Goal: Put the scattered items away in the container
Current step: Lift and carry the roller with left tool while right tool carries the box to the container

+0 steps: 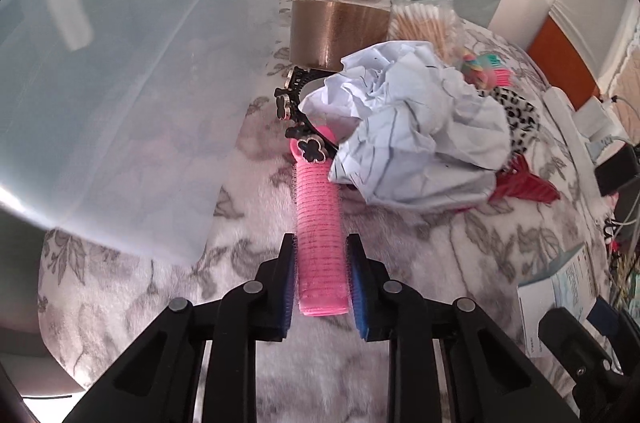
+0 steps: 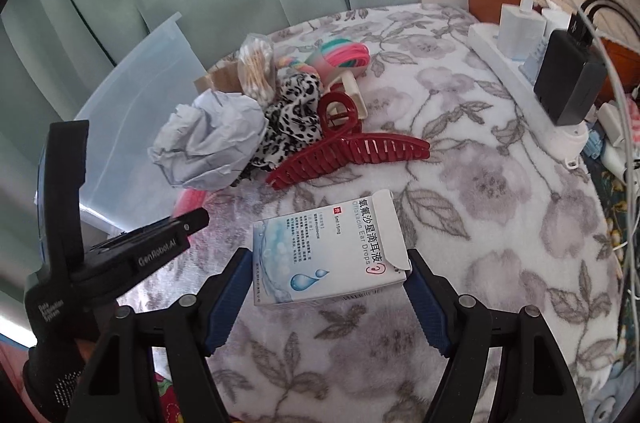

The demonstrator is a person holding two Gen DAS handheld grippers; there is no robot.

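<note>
Soft daylight throughout (fisheye bending and dark corners at the rims), with glare on the translucent container [image 1: 120,83].

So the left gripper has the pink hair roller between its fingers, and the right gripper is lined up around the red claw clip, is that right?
Not quite. The right gripper is lined up around the ear drops box, not the red claw clip, which lies farther off, as the right wrist view shows. The left gripper does have the pink hair roller.

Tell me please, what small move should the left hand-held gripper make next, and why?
Probably lift: the left hand-held gripper seems shut on the pink hair roller, whose far end lies under the black clover headband. Then carry it to the clear container beside it.
</note>
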